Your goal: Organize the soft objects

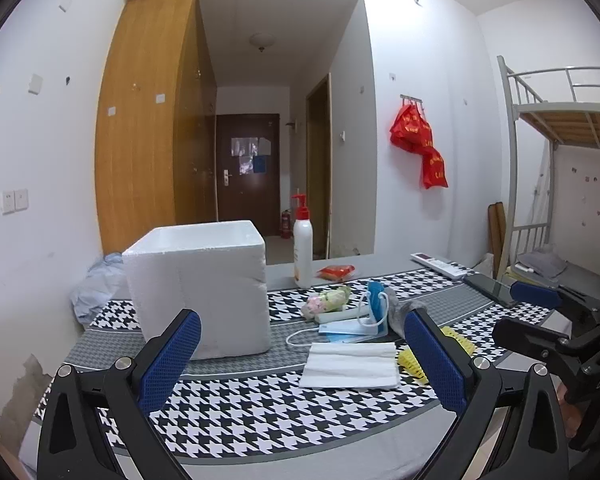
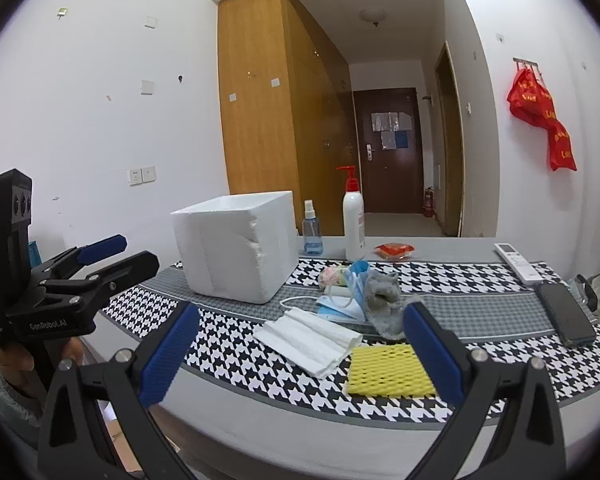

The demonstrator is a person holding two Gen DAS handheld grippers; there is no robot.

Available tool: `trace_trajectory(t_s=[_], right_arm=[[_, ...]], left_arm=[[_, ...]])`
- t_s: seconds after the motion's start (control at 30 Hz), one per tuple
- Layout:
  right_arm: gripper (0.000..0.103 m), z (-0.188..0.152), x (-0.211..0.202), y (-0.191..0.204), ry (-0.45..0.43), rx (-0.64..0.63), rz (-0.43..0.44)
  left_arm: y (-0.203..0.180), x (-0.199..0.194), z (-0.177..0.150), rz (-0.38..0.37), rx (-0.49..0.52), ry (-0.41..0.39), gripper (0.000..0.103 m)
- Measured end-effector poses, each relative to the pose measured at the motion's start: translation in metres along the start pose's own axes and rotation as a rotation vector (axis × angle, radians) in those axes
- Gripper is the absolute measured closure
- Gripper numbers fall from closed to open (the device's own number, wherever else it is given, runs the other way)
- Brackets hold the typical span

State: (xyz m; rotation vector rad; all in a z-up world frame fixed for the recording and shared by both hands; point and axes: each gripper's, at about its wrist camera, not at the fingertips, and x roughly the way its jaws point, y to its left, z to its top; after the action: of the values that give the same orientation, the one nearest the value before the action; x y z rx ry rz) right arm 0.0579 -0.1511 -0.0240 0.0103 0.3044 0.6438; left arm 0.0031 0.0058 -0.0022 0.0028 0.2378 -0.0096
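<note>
Both your grippers hang over the near edge of the table with fingers spread wide and nothing between them: the left gripper and the right gripper. The soft things lie in a loose cluster ahead of you, with the foam box standing at about ten o'clock from the right gripper, open side up, the likely place for them. Nearest of all is the white cloth, at twelve o'clock from both grippers; in the left view it lies flat with its long axis across you, nine to three. The yellow pad sits just beside it at about one o'clock from the right gripper, close to that gripper's right finger, so your right hand is the nearer one for it. Beyond them are the masks and a grey sock, heaped together; how they overlap is hard to tell from here. For the cloth, come in with the fingers closing across its short axis.
</note>
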Motion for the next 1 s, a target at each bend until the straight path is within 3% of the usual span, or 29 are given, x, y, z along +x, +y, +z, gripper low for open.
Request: trace_trajectory(t_s=[1.0], right_arm=[[0.0, 0.0011, -0.0036, 0.0019, -0.004, -0.026, -0.008]], left_arm=[[0.0031, 0.0003, 0.0024, 0.007, -0.019, 0.021, 0.001]])
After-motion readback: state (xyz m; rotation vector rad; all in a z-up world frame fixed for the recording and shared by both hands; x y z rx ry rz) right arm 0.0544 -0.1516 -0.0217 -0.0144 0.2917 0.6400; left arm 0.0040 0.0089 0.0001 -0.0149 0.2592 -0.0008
